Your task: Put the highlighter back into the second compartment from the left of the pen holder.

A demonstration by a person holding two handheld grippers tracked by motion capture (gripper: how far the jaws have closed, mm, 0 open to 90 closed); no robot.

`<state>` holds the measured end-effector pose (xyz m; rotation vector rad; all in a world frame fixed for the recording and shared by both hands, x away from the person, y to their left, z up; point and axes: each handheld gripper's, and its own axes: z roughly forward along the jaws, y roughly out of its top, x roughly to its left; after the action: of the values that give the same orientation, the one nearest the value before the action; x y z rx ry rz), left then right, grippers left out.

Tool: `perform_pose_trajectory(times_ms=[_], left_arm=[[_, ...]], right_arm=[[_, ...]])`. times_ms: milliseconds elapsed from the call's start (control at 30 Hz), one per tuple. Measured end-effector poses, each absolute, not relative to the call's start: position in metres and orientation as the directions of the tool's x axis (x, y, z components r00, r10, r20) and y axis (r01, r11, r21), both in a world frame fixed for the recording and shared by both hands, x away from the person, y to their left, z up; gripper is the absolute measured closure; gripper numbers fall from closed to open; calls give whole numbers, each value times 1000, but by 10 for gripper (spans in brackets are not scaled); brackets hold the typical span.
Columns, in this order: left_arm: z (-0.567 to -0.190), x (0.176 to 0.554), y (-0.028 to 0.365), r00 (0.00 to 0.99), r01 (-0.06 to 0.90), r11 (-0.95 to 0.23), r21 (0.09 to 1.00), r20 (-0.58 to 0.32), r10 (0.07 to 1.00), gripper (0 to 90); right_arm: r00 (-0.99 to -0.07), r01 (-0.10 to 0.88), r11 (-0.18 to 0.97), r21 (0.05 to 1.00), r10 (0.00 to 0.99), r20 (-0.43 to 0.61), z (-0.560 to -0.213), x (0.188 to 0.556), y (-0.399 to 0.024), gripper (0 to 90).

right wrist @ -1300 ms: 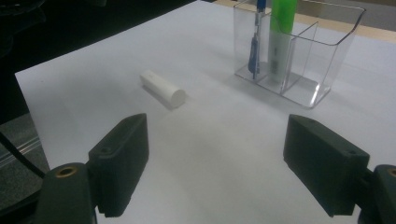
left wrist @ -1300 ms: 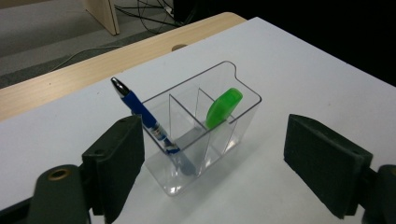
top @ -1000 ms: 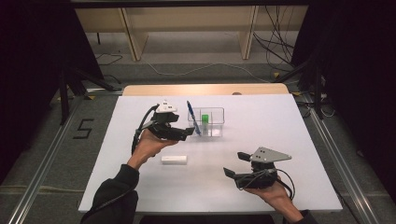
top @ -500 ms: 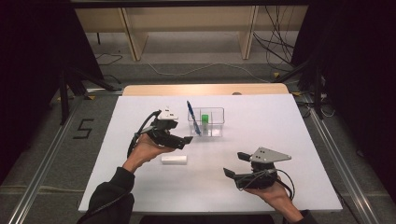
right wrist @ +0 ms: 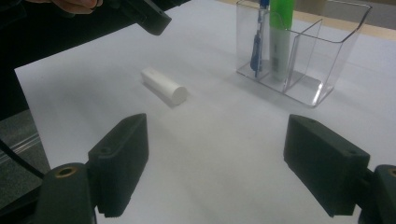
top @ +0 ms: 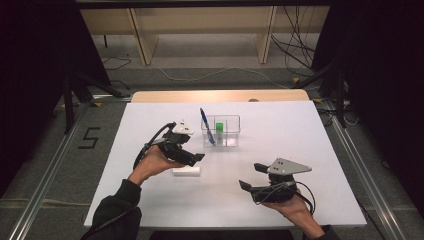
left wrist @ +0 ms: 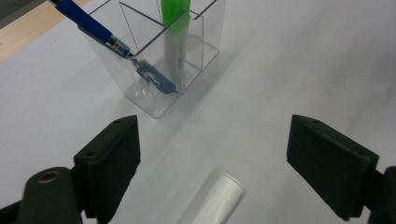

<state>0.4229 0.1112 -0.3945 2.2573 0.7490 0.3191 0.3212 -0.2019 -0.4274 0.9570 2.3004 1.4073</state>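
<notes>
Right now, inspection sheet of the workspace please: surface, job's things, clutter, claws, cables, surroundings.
Surface: white table top, bare wooden strip at the far edge.
Job's things: clear organizer holding a blue pen, leaning, and a green marker, upright; white cylinder lying flat on the table.
Clutter: nothing seen.
Claws: left claw open, above the cylinder; right claw open, holding nothing.
Cables: one trails from each claw; loose cables on the floor beyond.
Surroundings: wooden shelf unit, dark curtains, floor marking "5".

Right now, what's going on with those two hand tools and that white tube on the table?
Left tool open, above white tube. Right tool open, empty. Tube lying flat, untouched. Clear organizer with blue pen and green marker beyond, not blocking.
</notes>
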Motion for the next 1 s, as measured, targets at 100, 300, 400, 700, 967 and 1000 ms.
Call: perform_pose_trajectory(times_ms=[100,300,400,700,967,1000], left_arm=[[-399,424,110,806,422,-586,692,10,592,171],[-402,424,110,812,419,-613,670,25,583,171],[-404,424,110,820,416,-630,656,29,571,172],[-412,424,103,841,416,-704,576,51,539,175],[-419,426,101,854,406,-746,527,71,515,191],[-419,426,101,856,405,-750,523,70,512,194]], right_arm=[[-745,389,307,869,660,100,-428,322,-202,231],[-746,386,306,870,659,99,-428,321,-201,231],[-747,385,308,870,658,97,-428,321,-201,230],[-752,383,314,869,653,95,-429,321,-201,230],[-752,388,311,868,651,103,-430,322,-202,230],[-753,389,312,867,650,103,-430,322,-202,230]])
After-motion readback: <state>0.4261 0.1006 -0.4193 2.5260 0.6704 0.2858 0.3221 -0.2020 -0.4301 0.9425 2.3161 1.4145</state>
